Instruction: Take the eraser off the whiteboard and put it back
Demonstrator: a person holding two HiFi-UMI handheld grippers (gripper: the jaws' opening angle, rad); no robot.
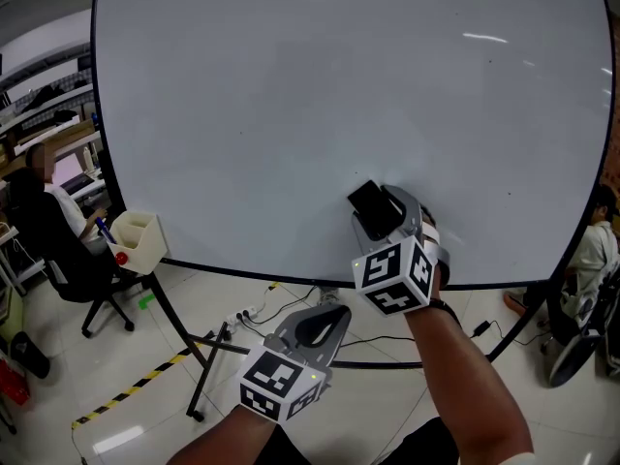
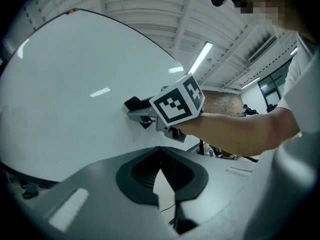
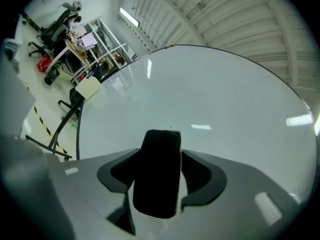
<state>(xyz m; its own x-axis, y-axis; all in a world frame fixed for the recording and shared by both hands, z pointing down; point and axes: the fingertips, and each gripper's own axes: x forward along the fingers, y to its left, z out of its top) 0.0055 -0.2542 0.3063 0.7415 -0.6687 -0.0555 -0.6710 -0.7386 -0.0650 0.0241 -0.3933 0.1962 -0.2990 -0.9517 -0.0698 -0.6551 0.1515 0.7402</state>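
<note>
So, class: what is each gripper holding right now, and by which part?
The right gripper grips the black eraser by its two long sides; the left gripper holds nothing.

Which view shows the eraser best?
Right gripper view: the eraser fills the middle, clamped between the jaws, full length visible. Head view shows it small and angled in front of the whiteboard. Left gripper view shows only a dark end, side on.

The whiteboard (image 1: 291, 114) is smooth, glossy white. The eraser (image 3: 156, 184) looks matt black and felt-like. The right claw (image 3: 160, 153) is matt grey plastic.
</note>
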